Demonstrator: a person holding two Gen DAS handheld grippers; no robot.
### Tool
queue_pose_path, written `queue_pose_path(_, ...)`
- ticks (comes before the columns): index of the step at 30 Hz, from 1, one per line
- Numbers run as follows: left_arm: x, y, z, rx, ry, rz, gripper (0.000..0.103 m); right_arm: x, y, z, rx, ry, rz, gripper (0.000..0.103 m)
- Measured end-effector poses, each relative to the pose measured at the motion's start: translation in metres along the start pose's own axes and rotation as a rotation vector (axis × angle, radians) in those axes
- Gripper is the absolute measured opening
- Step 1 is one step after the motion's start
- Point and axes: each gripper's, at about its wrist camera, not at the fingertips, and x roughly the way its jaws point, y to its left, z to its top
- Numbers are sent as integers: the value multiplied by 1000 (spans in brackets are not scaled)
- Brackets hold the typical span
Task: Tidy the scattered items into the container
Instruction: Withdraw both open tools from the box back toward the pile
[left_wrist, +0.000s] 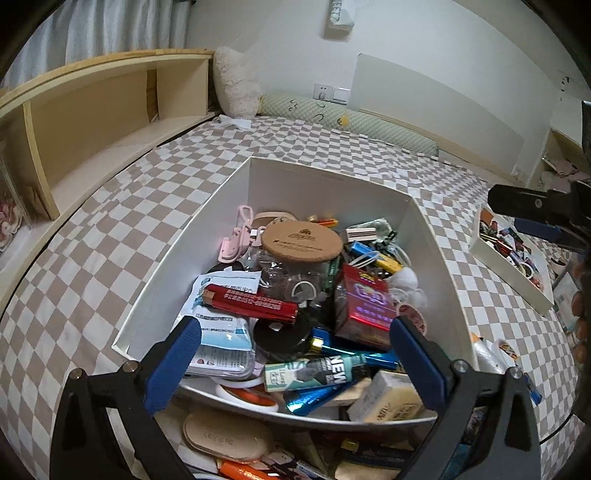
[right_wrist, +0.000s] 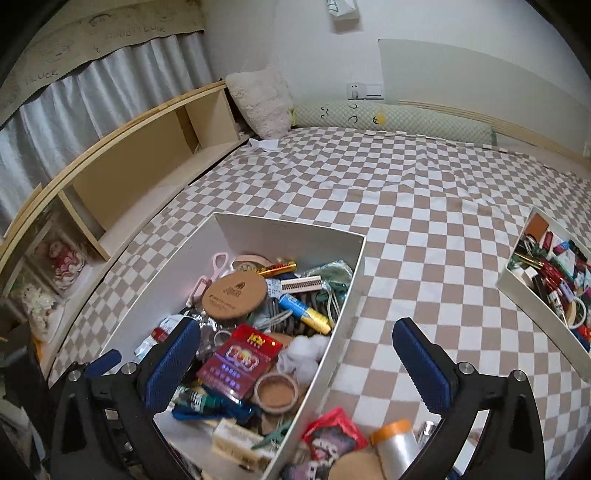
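A white box container (left_wrist: 325, 184) (right_wrist: 288, 236) sits on the checked bedspread, piled with small things: a cork-lidded jar (left_wrist: 301, 240) (right_wrist: 234, 293), a red carton (left_wrist: 364, 306) (right_wrist: 240, 360), batteries and packets. My left gripper (left_wrist: 295, 354) hangs open over its near side with nothing between the fingers. My right gripper (right_wrist: 297, 362) is open too, straddling the box's right wall, empty. Loose on the bed near me lie a beige oval pad (left_wrist: 225, 435), a red packet (right_wrist: 332, 432) and an orange-capped film roll (right_wrist: 397, 439).
A second white tray (left_wrist: 509, 273) (right_wrist: 535, 306) of small items stands at the right on the bed. A wooden shelf unit (left_wrist: 110, 110) (right_wrist: 147, 155) runs along the left. Pillows (right_wrist: 258, 103) lie at the far wall.
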Motion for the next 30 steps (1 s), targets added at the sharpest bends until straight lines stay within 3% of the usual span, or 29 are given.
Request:
queue_pose_path(9,-18,-7,-4,5,-14,-23,102,-44,7,-13,-31,-32,-5,103)
queue_pose_path(19,-48,-23,-10,40,-45,-82,102,-74,3,-53,-12,-51,-15,103)
queue_pose_path(30,-63,-42,-20,102,-52,-99,102,-91,-23,-100,29,-50,-114,103)
